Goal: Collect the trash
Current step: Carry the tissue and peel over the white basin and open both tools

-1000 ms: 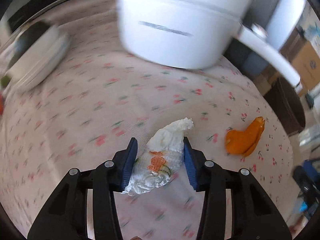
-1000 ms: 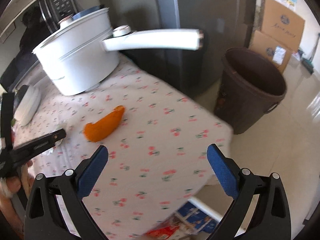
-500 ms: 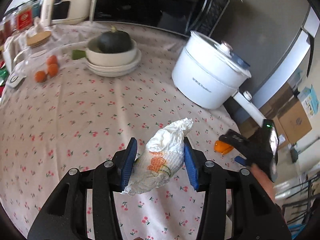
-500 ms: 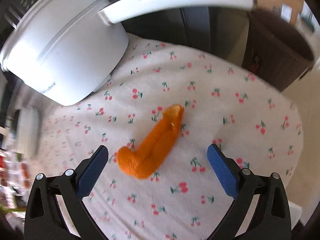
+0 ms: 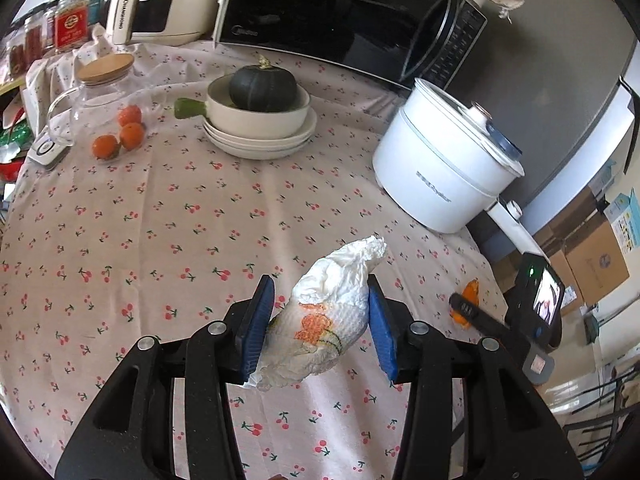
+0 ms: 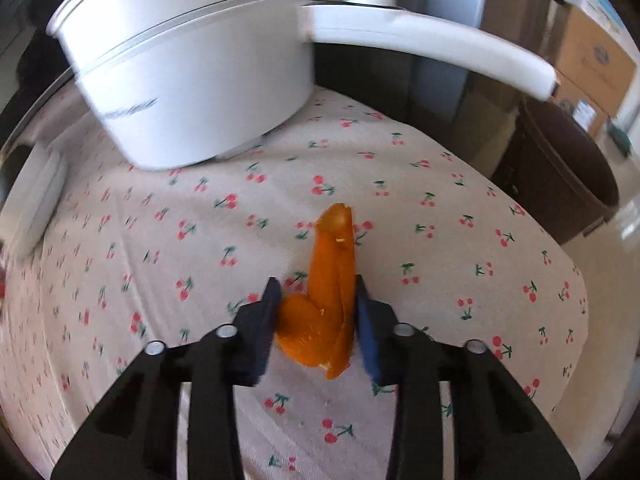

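My left gripper [image 5: 320, 316] is shut on a crumpled white paper towel [image 5: 324, 320] with an orange print and holds it above the cherry-print tablecloth [image 5: 160, 240]. My right gripper [image 6: 316, 312] is shut on an orange peel [image 6: 328, 292] that lies on the cloth [image 6: 160, 260] in front of the white pot [image 6: 188, 76]. In the left wrist view the right gripper [image 5: 464, 308] shows at the table's right edge with the peel [image 5: 470, 292] at its tip.
A white electric pot [image 5: 444, 168] with a long handle stands at the right. Stacked dishes with a dark squash [image 5: 262, 116], a glass jar [image 5: 100, 96], oranges [image 5: 120, 136] and a microwave [image 5: 344, 20] stand behind. A brown trash bin [image 6: 560, 168] stands on the floor beyond the table.
My right gripper moved down onto the orange peel and its jaws closed on it. My left gripper rose away from the table with the paper towel still held.
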